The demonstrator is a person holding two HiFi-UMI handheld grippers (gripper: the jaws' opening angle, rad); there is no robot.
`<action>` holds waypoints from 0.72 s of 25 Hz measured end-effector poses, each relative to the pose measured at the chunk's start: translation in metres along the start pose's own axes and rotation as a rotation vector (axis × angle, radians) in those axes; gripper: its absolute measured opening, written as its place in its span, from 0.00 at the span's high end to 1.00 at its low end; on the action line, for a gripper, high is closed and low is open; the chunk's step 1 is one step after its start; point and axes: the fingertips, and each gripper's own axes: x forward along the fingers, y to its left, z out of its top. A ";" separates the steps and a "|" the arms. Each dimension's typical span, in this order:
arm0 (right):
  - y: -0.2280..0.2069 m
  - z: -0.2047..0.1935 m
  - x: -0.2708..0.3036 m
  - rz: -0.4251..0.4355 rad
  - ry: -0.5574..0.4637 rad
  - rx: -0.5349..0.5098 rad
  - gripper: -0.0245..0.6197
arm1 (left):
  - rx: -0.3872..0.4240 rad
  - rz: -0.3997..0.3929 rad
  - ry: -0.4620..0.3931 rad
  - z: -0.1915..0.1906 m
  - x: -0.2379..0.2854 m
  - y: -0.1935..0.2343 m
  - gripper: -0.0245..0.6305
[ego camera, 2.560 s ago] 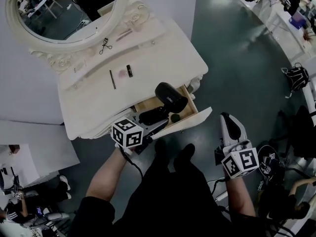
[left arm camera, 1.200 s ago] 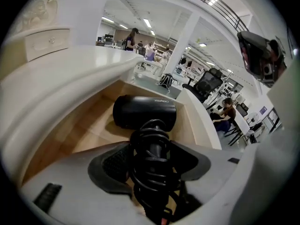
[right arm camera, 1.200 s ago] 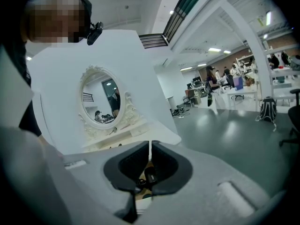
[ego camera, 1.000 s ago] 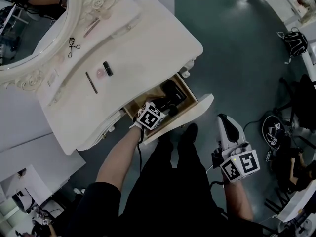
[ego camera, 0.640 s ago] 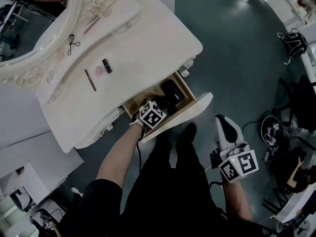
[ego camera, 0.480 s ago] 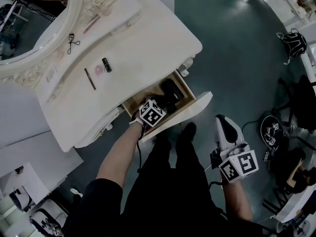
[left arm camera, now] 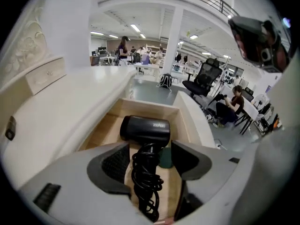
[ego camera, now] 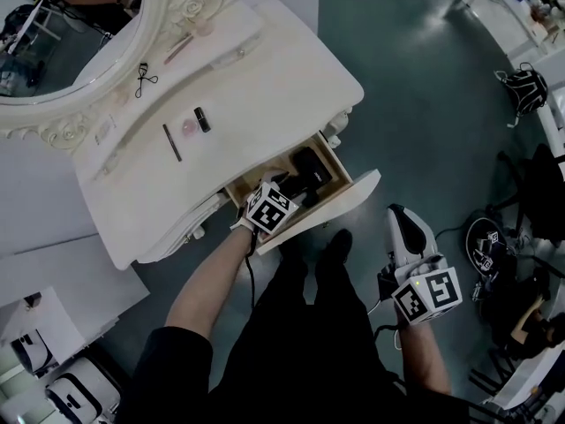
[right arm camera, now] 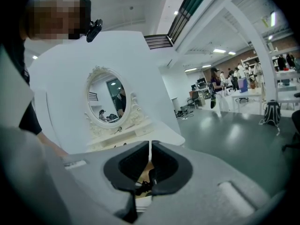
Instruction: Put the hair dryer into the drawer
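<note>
The black hair dryer [ego camera: 311, 170] lies inside the open wooden drawer [ego camera: 355, 191] of the white dressing table [ego camera: 265, 78]. In the left gripper view its barrel [left arm camera: 145, 128] rests across the drawer floor, and its coiled black cord [left arm camera: 147, 178] runs back between my jaws. My left gripper [ego camera: 290, 192] hangs over the drawer's near end; its jaws [left arm camera: 149, 154] are opening and the pads stand clear of the cord. My right gripper [ego camera: 399, 212] is held off to the right of the drawer, above the floor, shut with nothing in it [right arm camera: 150, 149].
A small dark green round thing [left arm camera: 165, 159] lies beside the cord in the drawer. On the tabletop are an eyelash curler [ego camera: 144, 79], a black tube [ego camera: 202, 118] and a thin pencil [ego camera: 171, 141]. The oval mirror [ego camera: 71, 25] stands behind. My feet [ego camera: 332, 247] are just before the drawer front.
The hair dryer has gone from held over the drawer to lying inside it. My left gripper has let go of it and lifted slightly. The right gripper has stayed put.
</note>
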 end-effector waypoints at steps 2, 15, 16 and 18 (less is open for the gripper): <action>0.001 0.005 -0.002 -0.001 -0.010 -0.004 0.94 | -0.040 -0.004 -0.075 0.018 -0.023 -0.004 0.55; 0.020 0.069 -0.016 0.008 -0.124 -0.181 0.83 | -0.183 0.138 -0.652 0.155 -0.260 -0.013 0.76; 0.025 0.076 -0.017 0.014 -0.134 -0.191 0.82 | -0.190 0.158 -0.715 0.166 -0.282 -0.015 0.79; 0.032 0.089 -0.019 0.021 -0.161 -0.202 0.82 | -0.197 0.212 -0.820 0.183 -0.322 -0.016 0.81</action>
